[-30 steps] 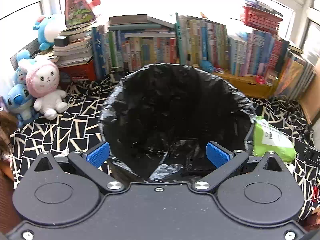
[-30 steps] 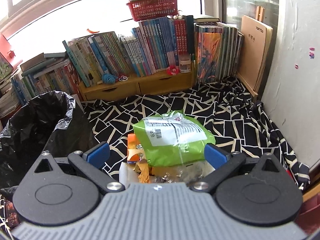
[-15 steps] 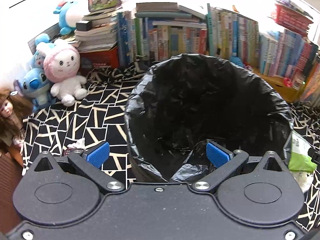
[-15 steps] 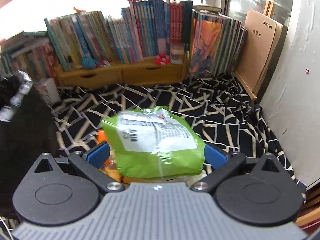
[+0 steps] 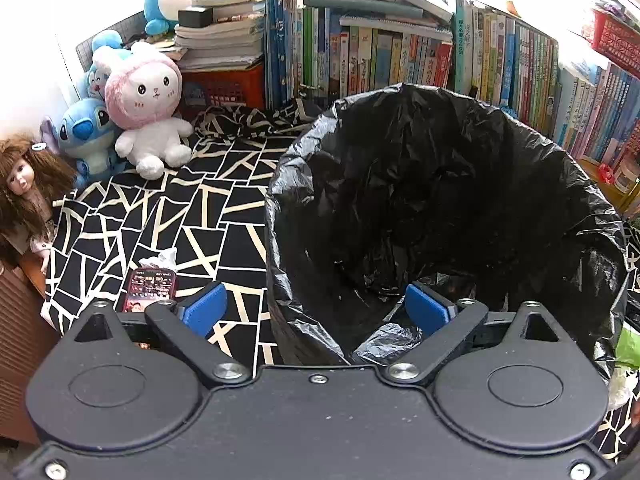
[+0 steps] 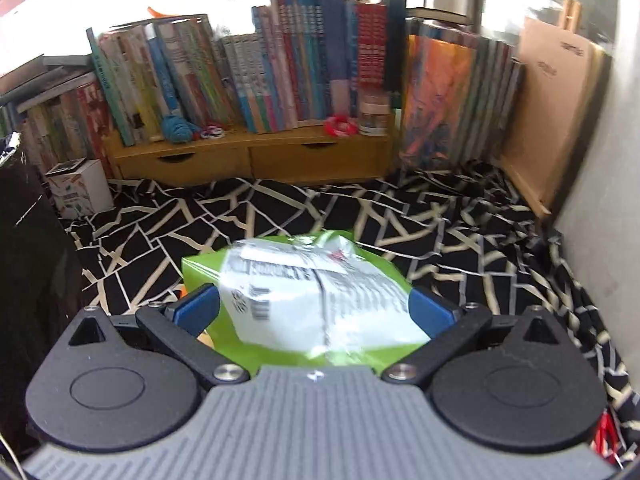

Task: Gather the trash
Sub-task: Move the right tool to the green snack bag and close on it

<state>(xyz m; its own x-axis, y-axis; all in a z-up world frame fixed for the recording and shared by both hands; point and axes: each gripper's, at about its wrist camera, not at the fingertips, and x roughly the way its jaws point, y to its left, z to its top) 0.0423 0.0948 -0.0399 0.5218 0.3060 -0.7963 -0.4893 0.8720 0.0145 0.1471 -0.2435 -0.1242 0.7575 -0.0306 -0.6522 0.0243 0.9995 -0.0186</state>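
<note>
A bin lined with a black trash bag (image 5: 440, 184) fills the middle and right of the left wrist view. My left gripper (image 5: 314, 312) straddles its near rim, one blue pad outside over the cloth and the other inside; its jaws are closing, and the pads are not pressing on the bag. Left of the bin lie a red snack packet (image 5: 150, 288) and a white tissue (image 5: 164, 256). In the right wrist view a green packet with a white label (image 6: 304, 280) lies between the wide-apart pads of my right gripper (image 6: 314, 312). An orange wrapper (image 6: 182, 292) peeks out beside it.
Black-and-white patterned cloth (image 5: 160, 208) covers the surface. Plush toys (image 5: 140, 112) and a doll (image 5: 24, 184) sit at the left, and books (image 5: 380, 52) line the back. A wooden drawer shelf (image 6: 256, 156), a white box (image 6: 78, 192) and a wall (image 6: 600, 200) bound the right side.
The left gripper has sunk and shifted left, so the bin now sits right of centre and its pads stand slightly closer. The right gripper has dropped towards the green packet, which now reaches between its pads.
</note>
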